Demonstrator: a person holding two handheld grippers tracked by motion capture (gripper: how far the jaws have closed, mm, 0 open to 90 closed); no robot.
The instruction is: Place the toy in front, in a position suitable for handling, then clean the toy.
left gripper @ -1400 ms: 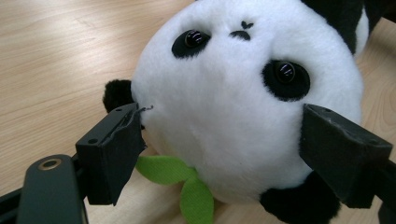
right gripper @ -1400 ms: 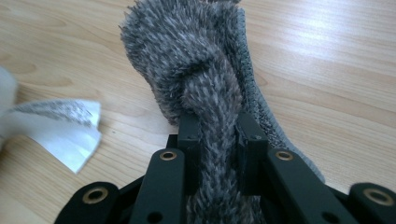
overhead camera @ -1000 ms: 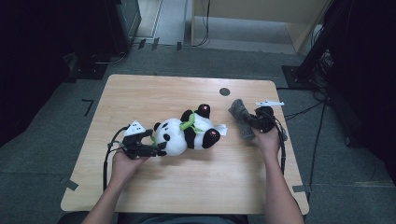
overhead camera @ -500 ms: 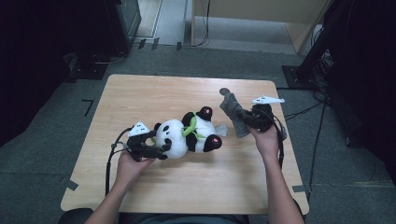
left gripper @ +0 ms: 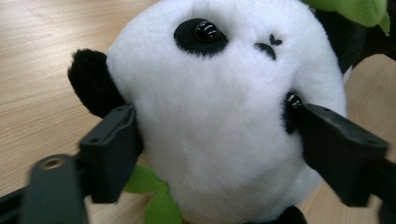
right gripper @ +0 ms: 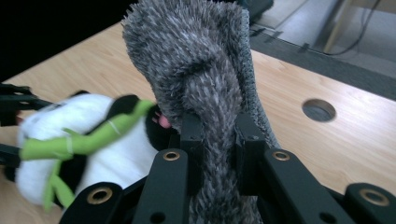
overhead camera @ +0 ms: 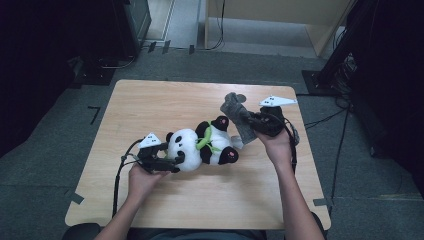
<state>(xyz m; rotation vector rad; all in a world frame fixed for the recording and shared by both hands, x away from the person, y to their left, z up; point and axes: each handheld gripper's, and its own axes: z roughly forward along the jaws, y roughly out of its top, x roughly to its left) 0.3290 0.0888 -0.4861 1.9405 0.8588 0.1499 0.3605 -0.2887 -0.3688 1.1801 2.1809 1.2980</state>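
Sitting between left claw [left gripper: 210, 154]: panda head [left gripper: 219, 116]

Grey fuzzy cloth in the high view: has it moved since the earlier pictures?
Yes. The grey fuzzy cloth, clamped in the right hand-held gripper, has lifted and shifted left, away from the table's right edge.

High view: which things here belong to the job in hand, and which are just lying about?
In the job:
- panda plush, its head between the left gripper jaws
- grey fuzzy cloth, clamped in the right gripper

Lying about:
- wooden table, with its round cable hole
- cables on the floor
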